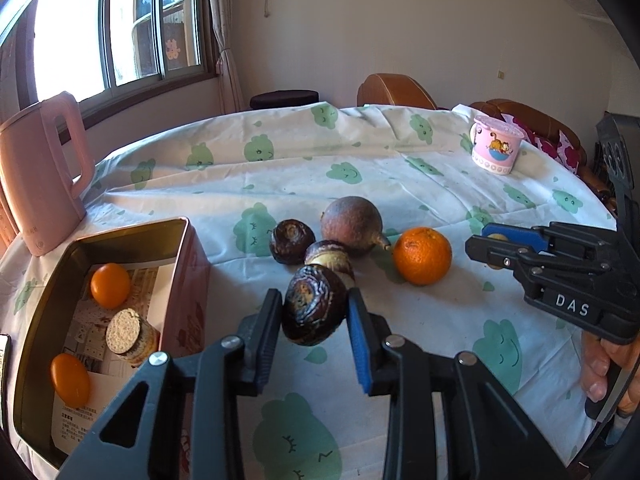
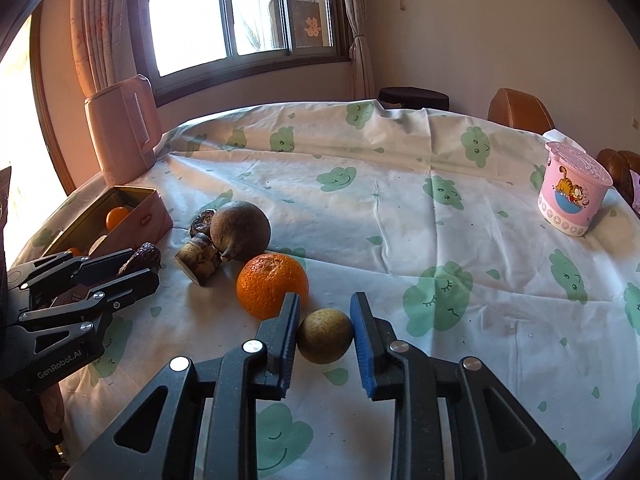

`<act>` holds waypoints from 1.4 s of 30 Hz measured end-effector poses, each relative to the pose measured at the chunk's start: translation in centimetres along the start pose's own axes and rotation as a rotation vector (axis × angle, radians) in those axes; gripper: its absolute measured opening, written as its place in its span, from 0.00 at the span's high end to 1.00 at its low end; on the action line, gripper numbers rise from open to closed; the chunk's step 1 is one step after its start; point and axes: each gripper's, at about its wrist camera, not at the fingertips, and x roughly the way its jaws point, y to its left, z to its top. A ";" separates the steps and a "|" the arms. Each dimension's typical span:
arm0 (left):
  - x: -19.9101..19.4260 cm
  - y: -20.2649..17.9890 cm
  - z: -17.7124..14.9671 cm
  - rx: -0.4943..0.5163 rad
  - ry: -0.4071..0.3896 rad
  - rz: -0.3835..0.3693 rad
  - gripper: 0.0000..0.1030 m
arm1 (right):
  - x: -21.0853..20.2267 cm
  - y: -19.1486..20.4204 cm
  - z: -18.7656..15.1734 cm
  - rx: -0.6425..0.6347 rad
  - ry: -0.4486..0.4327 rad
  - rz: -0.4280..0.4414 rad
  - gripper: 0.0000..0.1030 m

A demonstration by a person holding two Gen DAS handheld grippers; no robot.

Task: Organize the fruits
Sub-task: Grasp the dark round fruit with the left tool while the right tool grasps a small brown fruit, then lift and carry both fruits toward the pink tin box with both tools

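Two grippers clamp fruit: left gripper (image 1: 315, 312) a dark water chestnut (image 1: 314, 305), right gripper (image 2: 325, 332) a small brown fruit (image 2: 325, 335); the tin (image 1: 120, 236) holds two kumquats (image 1: 110, 285) and one corked jar (image 1: 132, 338).

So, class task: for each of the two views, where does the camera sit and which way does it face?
Left wrist: sits behind the left claw, looking down across the table; the claw grips a dark water chestnut, and fingers hold the other tool.
Right wrist: sits behind the right claw, which grips a small yellowish fruit.
Shared: orange, pink cup.
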 end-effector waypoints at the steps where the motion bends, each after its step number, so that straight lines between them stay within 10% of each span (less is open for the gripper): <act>1: -0.1 0.0 0.0 0.000 -0.006 0.003 0.67 | -0.1 0.0 0.0 -0.001 -0.008 0.000 0.73; 42: -3.8 0.8 -0.5 -0.052 -0.211 0.067 0.67 | -4.2 0.6 -0.7 -0.023 -0.225 -0.015 0.73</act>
